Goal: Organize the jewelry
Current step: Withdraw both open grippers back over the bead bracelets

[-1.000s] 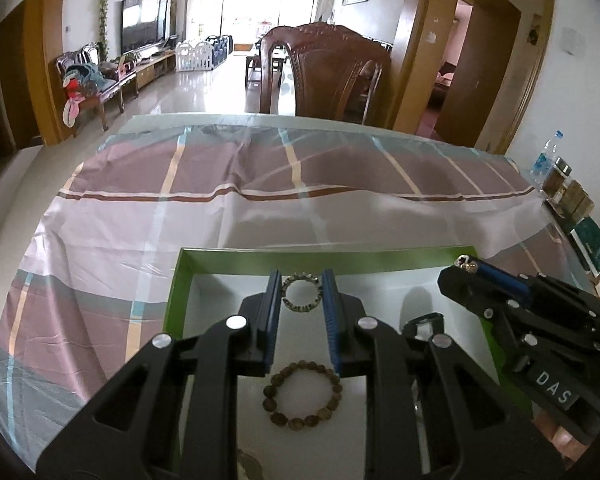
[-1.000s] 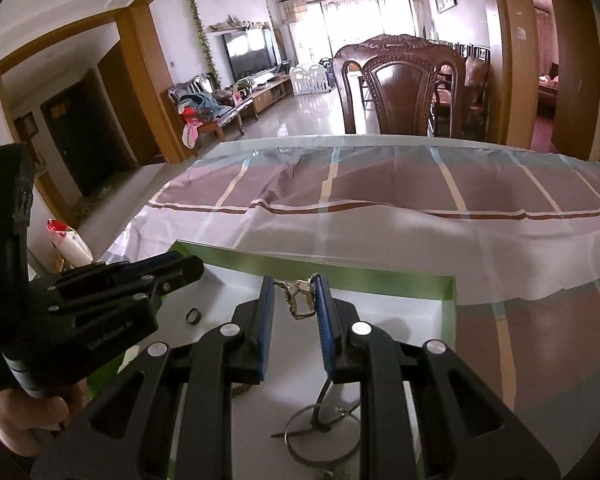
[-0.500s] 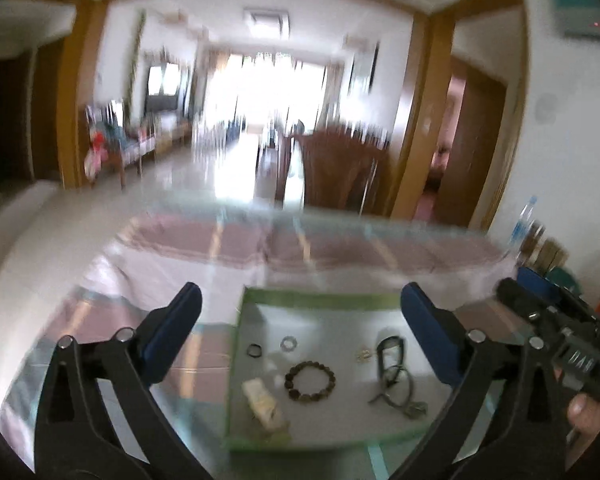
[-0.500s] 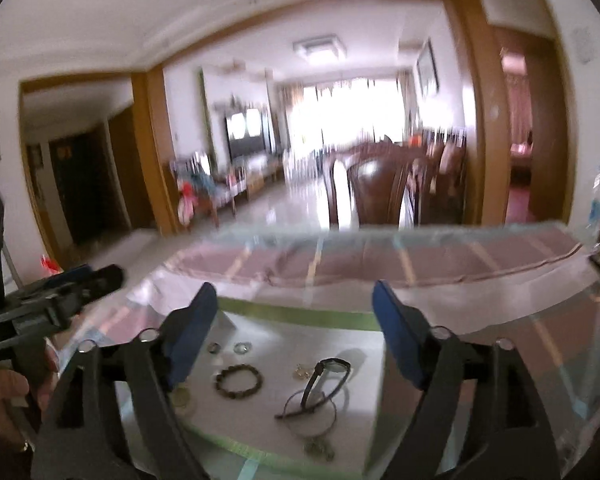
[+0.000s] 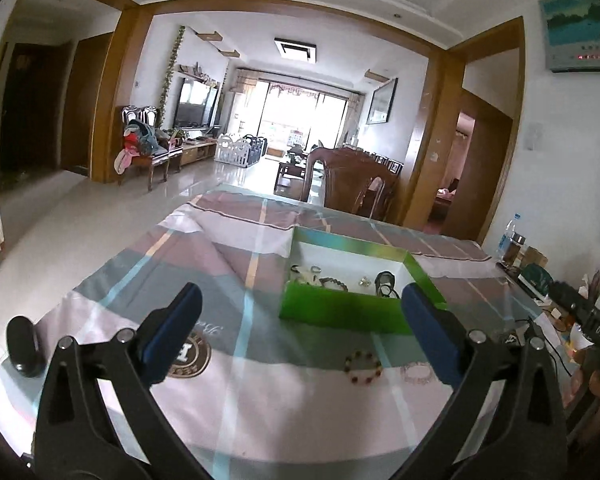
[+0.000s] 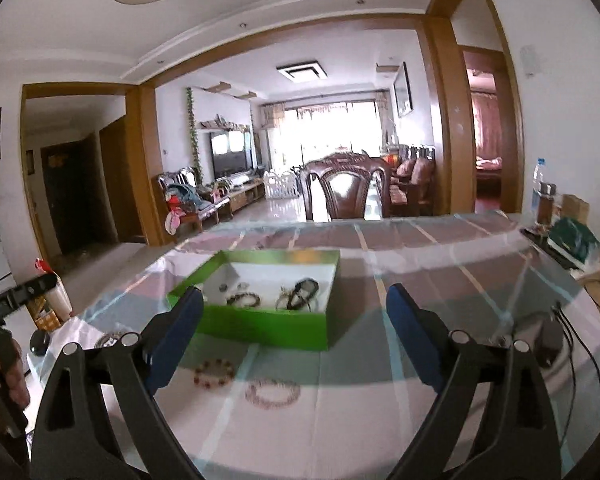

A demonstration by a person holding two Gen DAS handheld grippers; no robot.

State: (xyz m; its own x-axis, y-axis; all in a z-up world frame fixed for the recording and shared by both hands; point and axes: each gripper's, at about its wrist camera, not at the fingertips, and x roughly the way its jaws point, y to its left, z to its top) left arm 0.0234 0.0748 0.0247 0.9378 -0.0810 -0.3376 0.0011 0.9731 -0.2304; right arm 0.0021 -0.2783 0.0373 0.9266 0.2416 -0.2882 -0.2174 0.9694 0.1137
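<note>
My jaws on both the left gripper [image 5: 300,330] and right gripper [image 6: 294,334] gape wide, empty, to frame the 2 bracelets [image 6: 214,372] lying outside the green box [image 6: 260,324], awaiting pickup.

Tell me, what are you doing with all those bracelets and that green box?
A person holds two grippers, tidying jewelry into the green box. Some pieces already lie inside. Two bracelets wait on the tablecloth: a dark red beaded bracelet and a pale pink bracelet. The left gripper and right gripper hover with jaws wide open, holding nothing.
</note>
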